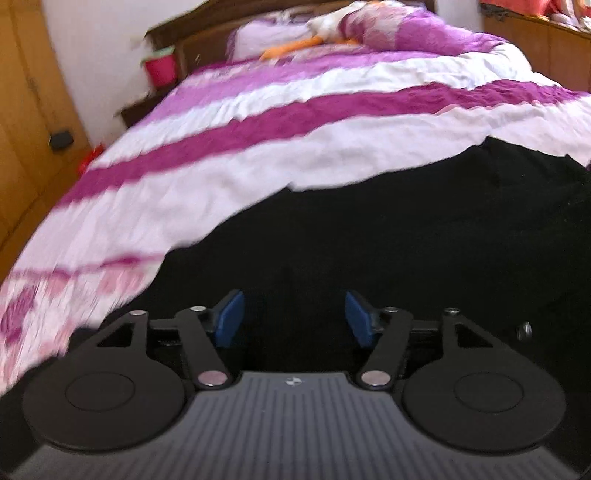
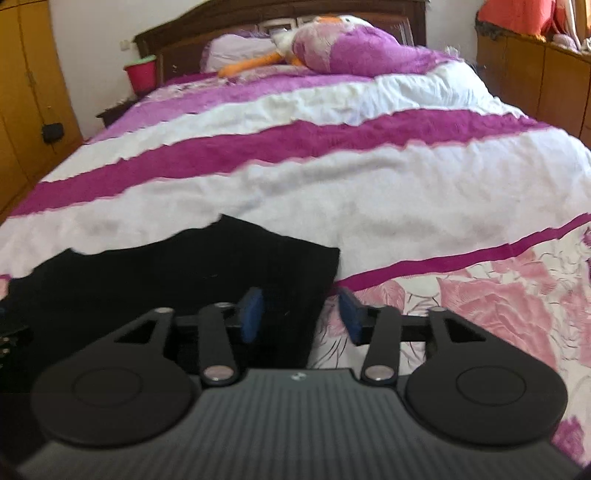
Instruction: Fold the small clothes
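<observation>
**Black garment released on bed; both grippers empty**

Left gripper [image 1: 293, 317] is found parted, nothing held, above the black garment [image 1: 369, 240]. Right gripper [image 2: 301, 314], likewise released, straddles its right edge. Cloth is judged soft, light, limp; corners are best pinched. Striped bedspread [image 2: 332, 184] gives padding; wardrobe [image 2: 22, 92] and headboard [image 2: 280, 14] are noted behind.

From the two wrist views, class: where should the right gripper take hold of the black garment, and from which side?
Grip the black garment at its far right corner, coming from the bare bedspread on its right. The cloth lies flat, and that corner's edges stand clear. The open right gripper already straddles the right edge.
</observation>
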`<act>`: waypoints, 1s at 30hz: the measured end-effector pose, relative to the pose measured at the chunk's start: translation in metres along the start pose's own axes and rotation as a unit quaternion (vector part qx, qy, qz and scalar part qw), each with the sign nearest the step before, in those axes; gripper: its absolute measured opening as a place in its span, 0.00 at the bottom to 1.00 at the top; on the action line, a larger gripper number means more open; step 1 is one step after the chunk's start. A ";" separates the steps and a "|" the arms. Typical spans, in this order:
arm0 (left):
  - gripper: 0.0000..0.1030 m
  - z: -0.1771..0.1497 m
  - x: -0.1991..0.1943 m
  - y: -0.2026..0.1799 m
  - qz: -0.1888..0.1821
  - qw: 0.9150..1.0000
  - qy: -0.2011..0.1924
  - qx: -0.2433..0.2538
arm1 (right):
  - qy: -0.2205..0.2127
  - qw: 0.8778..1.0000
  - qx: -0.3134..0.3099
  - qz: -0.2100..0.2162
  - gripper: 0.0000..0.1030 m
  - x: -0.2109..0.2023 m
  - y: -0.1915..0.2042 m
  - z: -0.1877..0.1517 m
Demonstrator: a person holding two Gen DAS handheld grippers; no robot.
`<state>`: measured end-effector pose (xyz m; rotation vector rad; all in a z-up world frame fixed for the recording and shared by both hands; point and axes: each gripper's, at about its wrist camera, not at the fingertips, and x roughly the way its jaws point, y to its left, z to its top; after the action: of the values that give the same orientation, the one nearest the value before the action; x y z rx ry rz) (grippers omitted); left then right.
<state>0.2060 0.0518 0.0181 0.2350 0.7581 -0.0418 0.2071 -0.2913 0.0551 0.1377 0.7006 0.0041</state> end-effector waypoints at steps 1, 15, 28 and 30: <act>0.67 -0.004 -0.008 0.008 0.000 1.000 0.010 -0.013 | 0.007 1.000 -0.003 0.001 0.53 -0.006 0.004 -0.002; 0.70 -0.072 -0.084 0.075 0.043 0.998 0.023 -0.046 | 0.082 0.989 -0.064 0.103 0.53 -0.081 0.075 -0.056; 0.84 -0.125 -0.103 0.132 0.086 0.990 0.047 -0.097 | 0.110 0.984 -0.043 0.130 0.53 -0.097 0.108 -0.109; 0.85 -0.130 -0.102 0.136 0.099 0.989 0.048 -0.097 | 0.103 0.986 -0.053 0.121 0.53 -0.101 0.114 -0.113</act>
<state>0.0607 0.2091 0.0238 0.1268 0.8259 0.2311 0.0614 -0.1691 0.0490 0.1202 0.8839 0.2926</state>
